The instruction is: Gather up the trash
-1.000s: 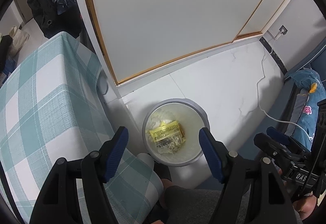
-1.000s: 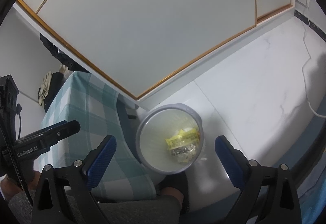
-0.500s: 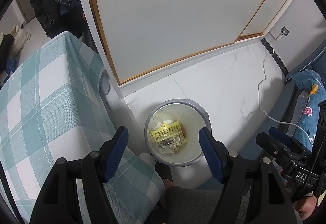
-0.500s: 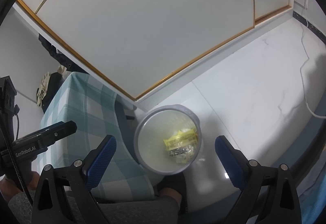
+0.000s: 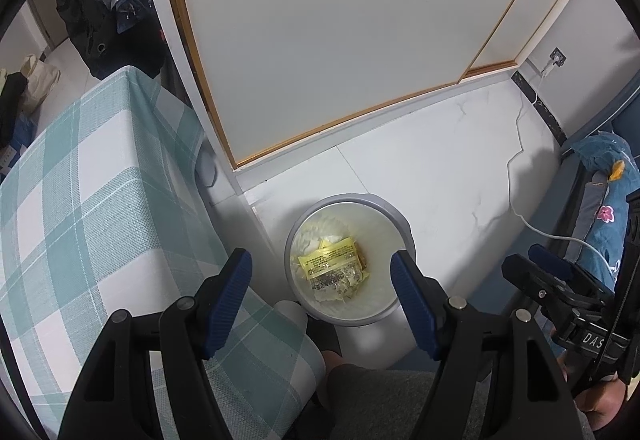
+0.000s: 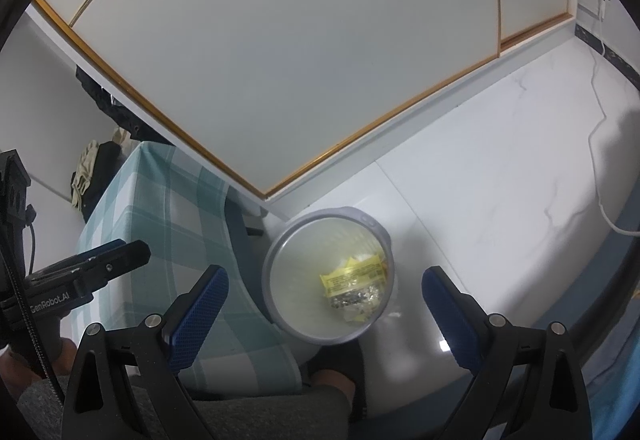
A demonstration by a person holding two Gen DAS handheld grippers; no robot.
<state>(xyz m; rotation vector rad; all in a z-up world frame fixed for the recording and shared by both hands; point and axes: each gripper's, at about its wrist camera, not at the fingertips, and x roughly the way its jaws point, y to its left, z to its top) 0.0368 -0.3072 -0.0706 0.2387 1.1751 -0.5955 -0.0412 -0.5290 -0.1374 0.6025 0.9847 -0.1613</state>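
A round grey trash bin (image 5: 396,214) stands on the white floor beside the table; it also shows in the right wrist view (image 6: 280,260). Inside lie a yellow wrapper (image 5: 330,263) and crumpled white scraps; the wrapper also shows in the right wrist view (image 6: 354,274). My left gripper (image 5: 322,276) is open and empty, high above the bin. My right gripper (image 6: 324,296) is open and empty, also high above the bin. Each gripper appears in the other's view, the right one (image 5: 552,280) and the left one (image 6: 100,264).
A table with a green-and-white checked cloth (image 5: 80,200) stands left of the bin. A white sliding door with a wooden frame (image 5: 340,40) is behind. A white cable (image 5: 520,212) runs over the floor. Blue floral bedding (image 5: 608,192) is at right. Dark clothes (image 5: 112,0) hang at far left.
Both grippers have drifted slightly up and back, so the bin looks a little smaller and lower. Both stay open and empty.
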